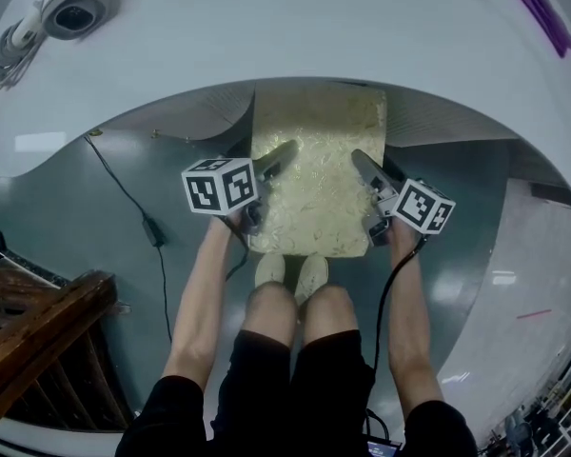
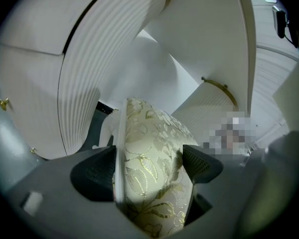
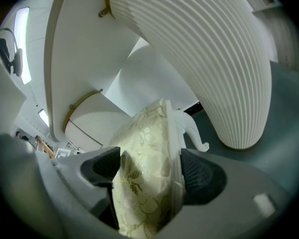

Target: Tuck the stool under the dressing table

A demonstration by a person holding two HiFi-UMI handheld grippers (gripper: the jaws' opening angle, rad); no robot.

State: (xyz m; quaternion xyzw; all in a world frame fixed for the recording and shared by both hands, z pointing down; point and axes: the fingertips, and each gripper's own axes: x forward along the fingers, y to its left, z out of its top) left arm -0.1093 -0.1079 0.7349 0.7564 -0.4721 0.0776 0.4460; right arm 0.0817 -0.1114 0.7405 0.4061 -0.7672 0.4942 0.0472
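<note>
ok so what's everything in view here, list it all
dressing table: one, white, across upper head view
stool: one, cream-gold floral cushion, white legs, far end at table edge
corded device: one, white-grey, table's left end
purple item: one, table's right end
cable: one, black, floor left
wooden furniture: one, brown, lower left
shoes: two, pale, at stool's near edge
left hand-held gripper: one, grey, gripping stool's left side
right hand-held gripper: one, grey, gripping stool's right side

left gripper point(image 2: 149, 167): clamped on stool point(image 1: 319, 160) | right gripper point(image 3: 152, 171): clamped on stool
</note>
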